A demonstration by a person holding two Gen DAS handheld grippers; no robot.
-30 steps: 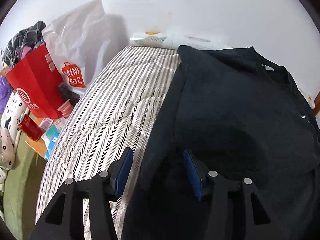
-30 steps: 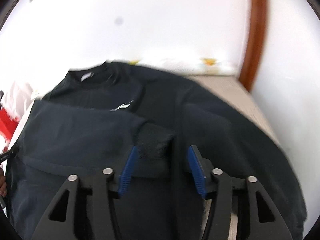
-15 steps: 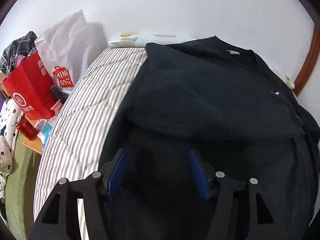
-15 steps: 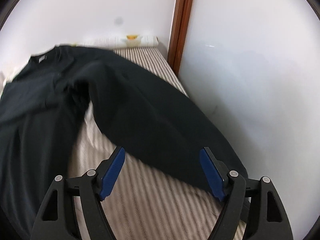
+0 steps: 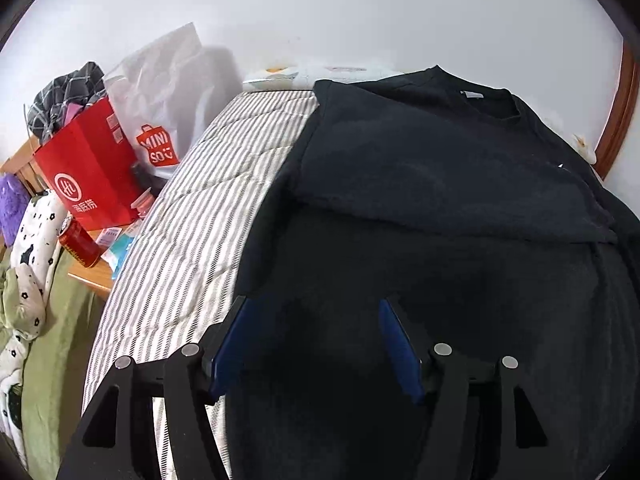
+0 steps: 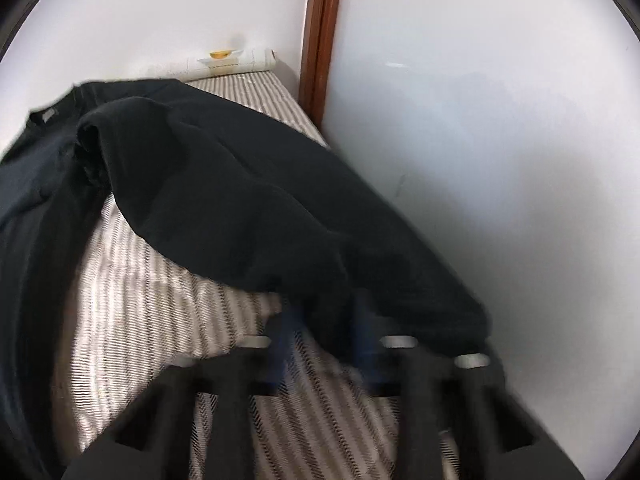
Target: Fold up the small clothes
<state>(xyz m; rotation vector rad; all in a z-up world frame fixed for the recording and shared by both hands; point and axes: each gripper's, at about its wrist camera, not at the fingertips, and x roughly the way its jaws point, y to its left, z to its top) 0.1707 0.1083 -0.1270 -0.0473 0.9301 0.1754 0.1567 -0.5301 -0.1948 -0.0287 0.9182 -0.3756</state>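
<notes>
A red bag [image 5: 90,168] stands beside the striped bed [image 5: 192,216]. The left gripper [image 5: 316,344] hangs spread and empty over the black sweatshirt [image 5: 440,184] lying there — the right gripper [image 6: 324,344], blurred, has just been closing on its sleeve [image 6: 280,220].

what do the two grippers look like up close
The left gripper has black angular arms with triangular cut-outs, round silver pins at the pivots, and flat blue pads. The right gripper is the same build, though motion blur smears its pads and pins. No cables, markings or sleeves show.
</notes>
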